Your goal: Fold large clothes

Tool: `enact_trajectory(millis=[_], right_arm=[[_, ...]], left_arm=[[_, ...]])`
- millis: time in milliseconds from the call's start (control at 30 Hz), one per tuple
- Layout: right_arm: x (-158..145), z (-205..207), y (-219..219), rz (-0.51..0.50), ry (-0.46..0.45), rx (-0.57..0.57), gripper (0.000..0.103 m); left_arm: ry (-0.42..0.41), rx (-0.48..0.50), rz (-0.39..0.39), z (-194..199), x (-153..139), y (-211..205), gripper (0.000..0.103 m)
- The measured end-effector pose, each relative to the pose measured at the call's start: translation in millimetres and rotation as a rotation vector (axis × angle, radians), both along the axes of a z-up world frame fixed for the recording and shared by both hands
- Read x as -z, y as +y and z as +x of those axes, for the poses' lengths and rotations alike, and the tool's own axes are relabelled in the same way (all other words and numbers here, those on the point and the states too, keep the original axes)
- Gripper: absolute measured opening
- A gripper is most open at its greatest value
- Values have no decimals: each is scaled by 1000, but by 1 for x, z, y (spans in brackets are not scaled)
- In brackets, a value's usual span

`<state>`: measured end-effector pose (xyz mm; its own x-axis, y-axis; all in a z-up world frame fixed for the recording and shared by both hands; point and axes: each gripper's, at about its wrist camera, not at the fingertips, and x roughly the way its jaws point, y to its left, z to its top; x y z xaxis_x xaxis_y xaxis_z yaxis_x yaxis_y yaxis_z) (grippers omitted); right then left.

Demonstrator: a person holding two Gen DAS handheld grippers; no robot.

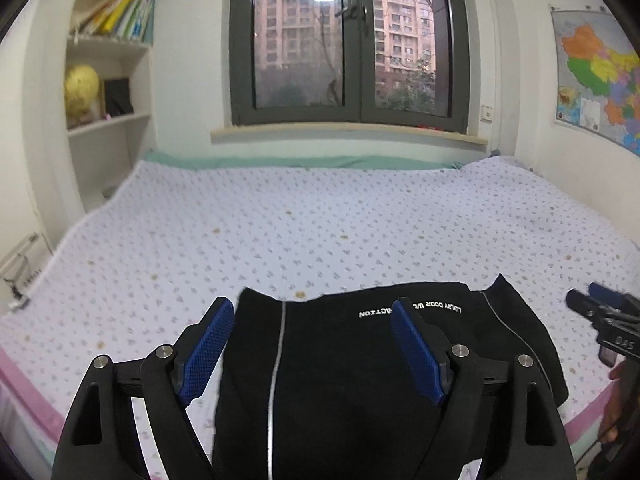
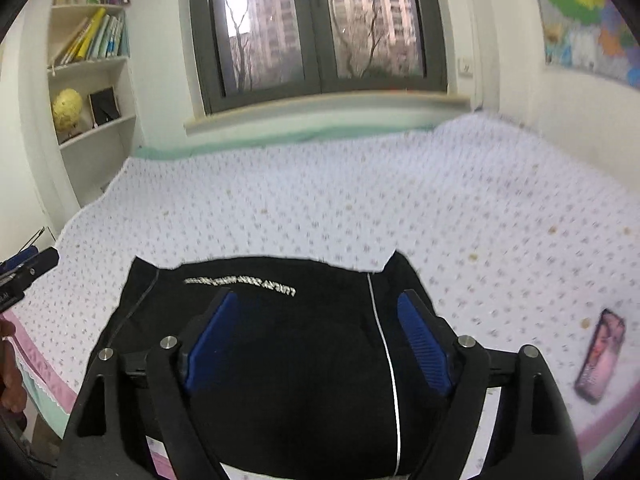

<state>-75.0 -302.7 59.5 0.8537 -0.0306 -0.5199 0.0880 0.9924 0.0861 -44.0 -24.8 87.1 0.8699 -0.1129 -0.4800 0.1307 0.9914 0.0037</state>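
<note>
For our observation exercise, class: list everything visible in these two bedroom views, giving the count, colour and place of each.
Garment: one, black with thin pale stripes and white lettering, near edge of the bed.
Bed cover: one, white with small dots, spread over the bed.
Phone: one, dark with a pinkish screen, on the cover right of the garment.
Window: one, dark grey frame, wall behind the bed.
Shelves: one unit, white, left of the window.
Books: several, mostly yellow and green, upper shelves.
Globe: one, yellow, lower shelf.
Map: one, multicoloured, right wall.
Left gripper: one, black with blue pads, jaws open above the garment.
Right gripper: same, jaws open.
</note>
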Motion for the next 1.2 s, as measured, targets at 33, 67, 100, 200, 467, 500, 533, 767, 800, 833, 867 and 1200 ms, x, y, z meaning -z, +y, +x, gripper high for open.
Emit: enact_trajectory(millis=[33, 67, 100, 200, 467, 500, 533, 767, 800, 833, 867, 1200], right_arm=[[-5, -4, 4, -14, -6, 13, 86], [-12, -9, 9, -29, -10, 22, 86], [-14, -13, 14, -45, -12, 29, 86], [-17, -21, 28, -91, -12, 44, 87], [1, -16, 46, -101, 51, 17, 88], [5, -13, 47, -96, 65, 15, 88], [9, -12, 48, -92, 76, 14, 88], [32, 3, 47, -72, 151, 11, 88], [35, 4, 46, -68, 158, 12, 88], [37, 5, 46, -66, 163, 12, 88], [38, 6, 46, -65, 167, 14, 88], [45, 12, 44, -55, 196, 13, 88]], left_arm=[[-6, -5, 7, -5, -3, -1, 82], [-9, -15, 13, -10, -6, -1, 82], [-14, -25, 13, -16, -8, 1, 82], [-28, -21, -17, -31, -10, 6, 82], [11, -26, -31, -38, 12, 16, 82], [21, -26, -24, -36, 16, 16, 82], [29, -23, -22, -35, 20, 16, 82], [93, -11, -20, -22, 42, 14, 82], [99, -9, -21, -21, 44, 14, 82], [105, -7, -20, -20, 46, 13, 82], [108, -5, -17, -19, 48, 13, 82], [139, -5, -4, -12, 60, 10, 82]])
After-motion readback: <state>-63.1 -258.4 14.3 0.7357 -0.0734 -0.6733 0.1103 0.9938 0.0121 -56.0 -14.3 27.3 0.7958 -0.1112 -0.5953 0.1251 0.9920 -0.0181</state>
